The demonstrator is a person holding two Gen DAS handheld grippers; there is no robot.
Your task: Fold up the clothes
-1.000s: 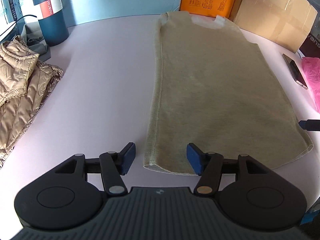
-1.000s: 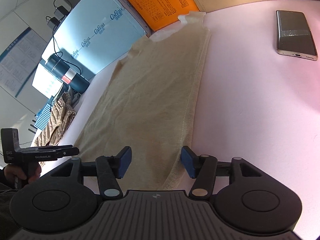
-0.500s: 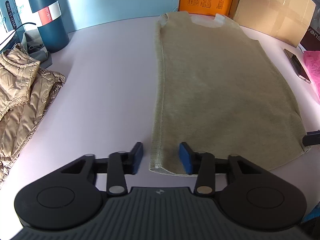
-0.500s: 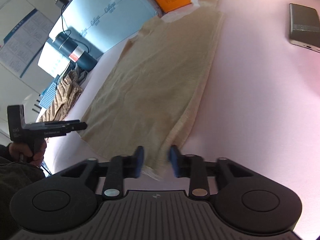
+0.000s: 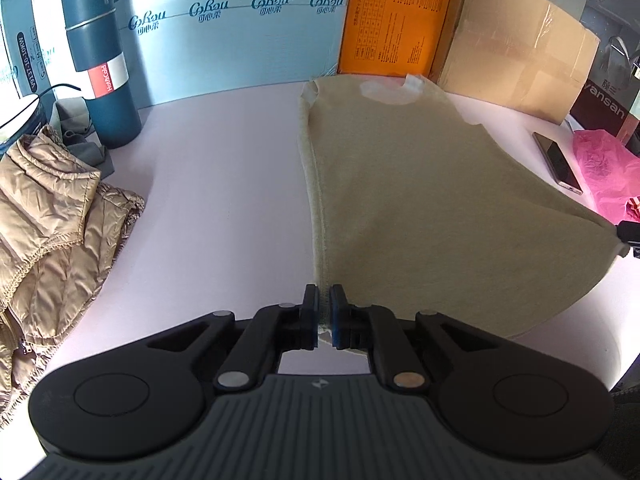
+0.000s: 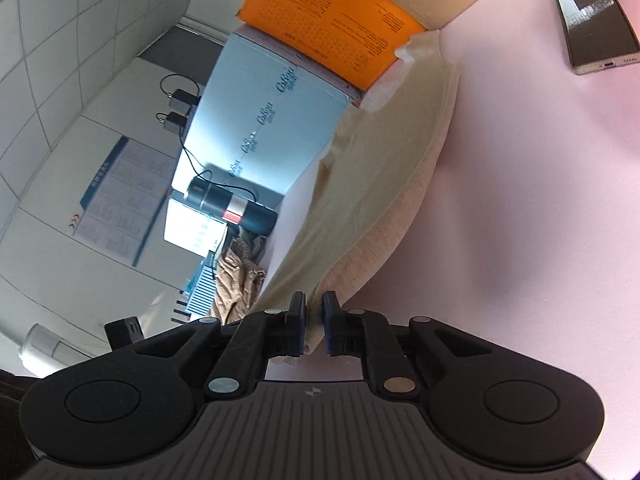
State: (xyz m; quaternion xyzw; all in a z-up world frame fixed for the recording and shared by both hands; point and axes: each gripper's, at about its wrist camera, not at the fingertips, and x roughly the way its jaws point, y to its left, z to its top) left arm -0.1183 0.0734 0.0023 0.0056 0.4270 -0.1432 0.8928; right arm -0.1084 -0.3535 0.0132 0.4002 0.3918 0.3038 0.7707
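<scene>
The beige sleeveless knit top [image 5: 432, 200] lies lengthwise on the pink worktop [image 5: 224, 184], its neckline at the far end against the orange box [image 5: 392, 20] and its hem at the near end. Its long side edges look doubled, so it seems already narrowed into a strip, though the pictures cannot settle that.

The left tool [image 5: 324, 312] is clamped on the near left hem corner, and the right tool [image 6: 314, 322] is clamped on the near right hem corner. The near end hangs lifted between them, clear of the worktop, while the far end rests flat.

As a judgement, a lengthwise fold is in hand: the hem is raised and has yet to reach the neckline, so the garment is not yet a compact bundle.

A tan quilted jacket [image 5: 48, 216] lies bunched at the left, unfolded as far as can be seen. A phone [image 6: 592, 20] lies to the right.
</scene>
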